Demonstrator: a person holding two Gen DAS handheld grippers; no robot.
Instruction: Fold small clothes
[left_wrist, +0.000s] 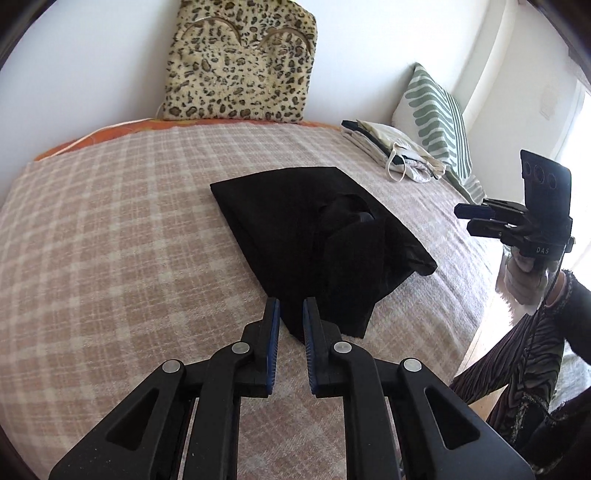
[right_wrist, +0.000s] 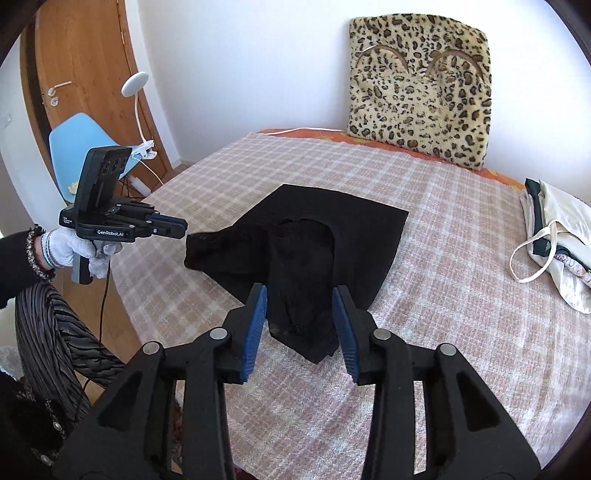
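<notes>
1. Left gripper (left_wrist: 291, 314) has its blue-padded fingers a narrow gap apart, with nothing clamped; its tips sit just at the near corner of the black garment (left_wrist: 317, 240). In the right wrist view the same gripper (right_wrist: 183, 229) appears side-on in a white-gloved hand (right_wrist: 79, 247), hovering just beside the garment's left flap; from there I cannot tell whether it touches the cloth.
2. Right gripper (right_wrist: 300, 306) is spread wide and holds nothing; the garment's (right_wrist: 306, 251) near folded point lies between its fingers. The left wrist view shows it (left_wrist: 469, 218) raised off the bed edge, well apart from the garment, fingers parted.
3. Partly folded, the black garment lies mid-bed on the checked blanket (left_wrist: 110, 240), a rumpled layer on top of a flat one.
4. Behind it, a leopard-print cushion (left_wrist: 240, 62) leans on the wall, and folded clothes with a cream tote bag (left_wrist: 399, 155) lie at the bed's right.
5. Only the left view shows the green-striped pillow (left_wrist: 436, 114); only the right view shows the wooden door (right_wrist: 88, 74), blue chair (right_wrist: 77, 144) and white clip lamp (right_wrist: 136, 96).
</notes>
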